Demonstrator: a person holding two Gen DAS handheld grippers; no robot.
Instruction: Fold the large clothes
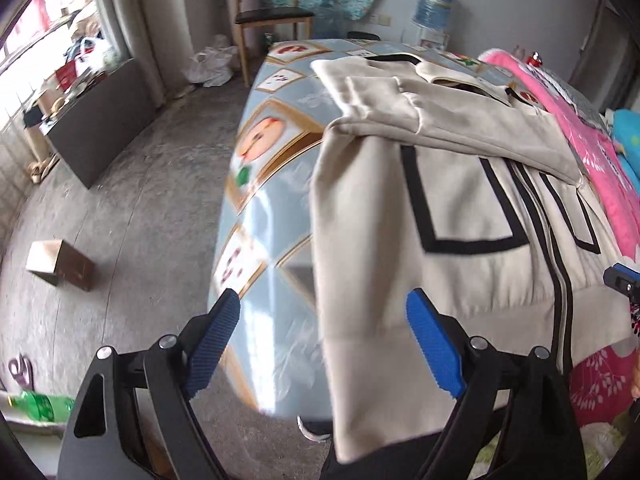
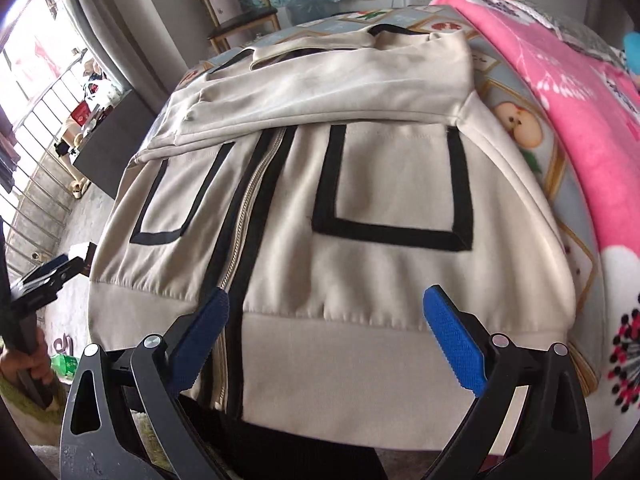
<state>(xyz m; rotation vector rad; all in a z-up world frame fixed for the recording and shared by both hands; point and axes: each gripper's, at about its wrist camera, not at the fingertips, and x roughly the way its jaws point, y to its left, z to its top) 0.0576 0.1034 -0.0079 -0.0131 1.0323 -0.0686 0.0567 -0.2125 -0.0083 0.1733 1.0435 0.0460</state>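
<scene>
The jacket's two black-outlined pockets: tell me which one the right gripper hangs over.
The pocket right of the zipper in the right wrist view; the right gripper hangs open below it. The other pocket lies across the zipper.

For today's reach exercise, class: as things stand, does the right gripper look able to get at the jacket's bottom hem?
Probably yes. The right gripper stands open and empty, right over the cream jacket's hem band, which lies flat at the near table edge with nothing on it.

Beyond the fruit-patterned table (image 1: 276,200): a wooden chair (image 1: 272,16), a water jug (image 1: 434,4), a white plastic bag (image 1: 210,65); left, a cardboard box (image 1: 60,265); right, a pink blanket (image 2: 580,120).
</scene>
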